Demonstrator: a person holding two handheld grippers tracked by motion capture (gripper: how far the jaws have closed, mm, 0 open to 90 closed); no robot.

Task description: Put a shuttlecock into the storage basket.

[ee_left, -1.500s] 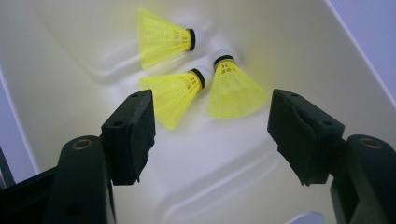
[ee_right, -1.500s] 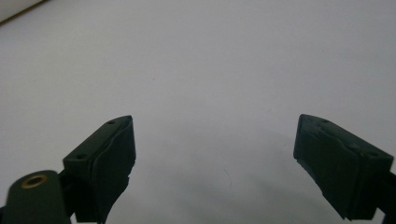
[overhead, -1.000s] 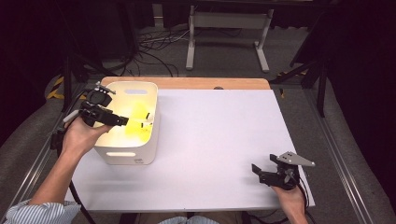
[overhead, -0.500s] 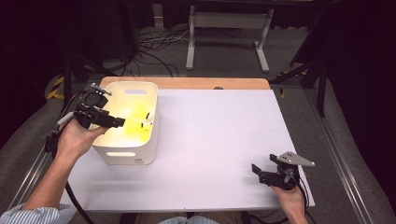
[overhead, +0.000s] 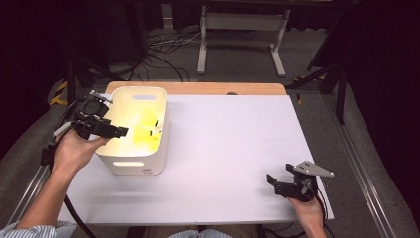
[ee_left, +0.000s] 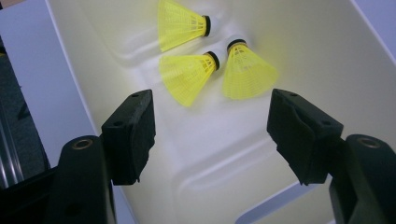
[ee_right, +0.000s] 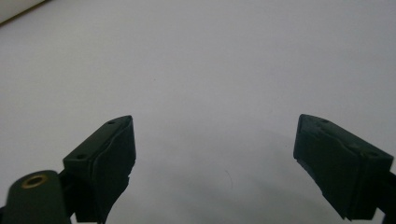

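Meanwhile, the left hand-held gripper (ee_left: 212, 135) hangs released over three yellow shuttlecocks (ee_left: 243, 70) inside the white bin (overhead: 141, 166); the right hand-held gripper (overhead: 283, 184), also released, rests on the bench (overhead: 233, 144). A clean pickup probably means closing on one cork.

A white rectangular plastic bin (overhead: 133, 163) sits at the left of the white-covered bench (overhead: 228, 148) in the high view. Three yellow plastic shuttlecocks (ee_left: 189, 77) lie inside it, clustered at the top of the left gripper view. The left gripper (overhead: 119, 131) hangs over the bin's left rim; the right gripper (overhead: 278, 182) sits at the bench's lower right corner.
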